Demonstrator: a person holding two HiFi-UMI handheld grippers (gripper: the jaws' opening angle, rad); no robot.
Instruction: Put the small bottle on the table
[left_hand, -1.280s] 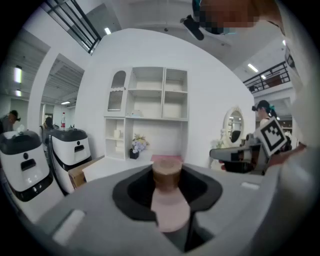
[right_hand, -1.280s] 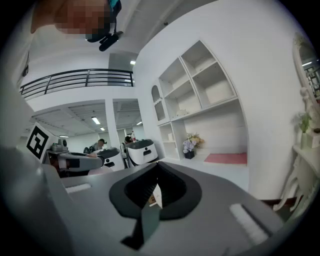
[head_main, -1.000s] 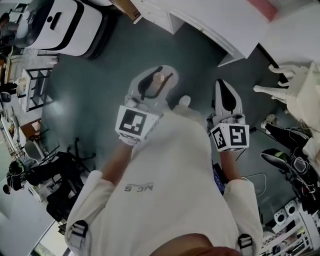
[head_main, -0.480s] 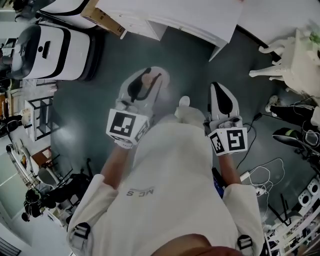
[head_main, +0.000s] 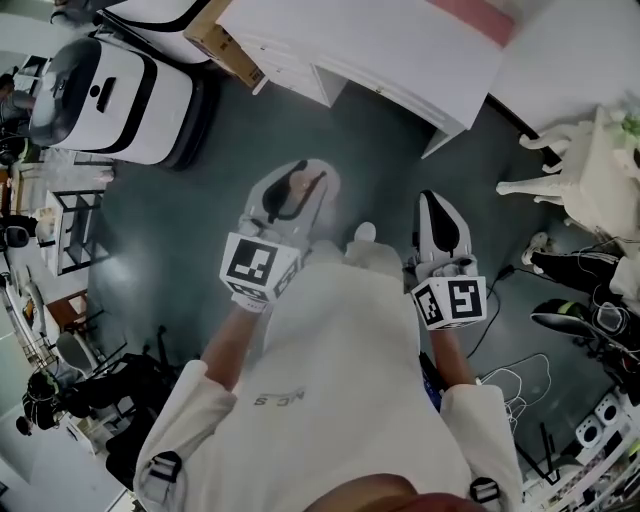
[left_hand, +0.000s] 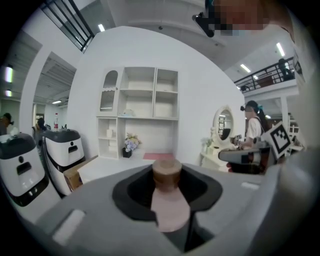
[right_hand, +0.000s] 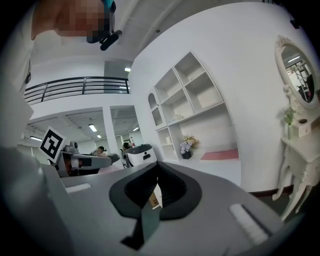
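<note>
The small bottle (head_main: 297, 181), pale pink with a brown cap (left_hand: 166, 172), is held upright between the jaws of my left gripper (head_main: 295, 190), which is shut on it (left_hand: 168, 192). It hangs over the dark floor, short of the white table (head_main: 400, 50). That table shows ahead in the left gripper view (left_hand: 107, 167). My right gripper (head_main: 441, 215) is level with the left one, to its right, with its jaws together and nothing in them (right_hand: 155, 192).
A white wheeled machine (head_main: 110, 85) and a cardboard box (head_main: 225, 45) stand left of the table. A white ornate dressing table (head_main: 585, 175) is at the right, with cables (head_main: 520, 360) on the floor below it. White shelves (left_hand: 142, 110) back the table. A person (left_hand: 254, 125) stands far right.
The head view has shifted and the white table now fills more of the top. Both grippers keep their places side by side, and the left still grips the bottle.
</note>
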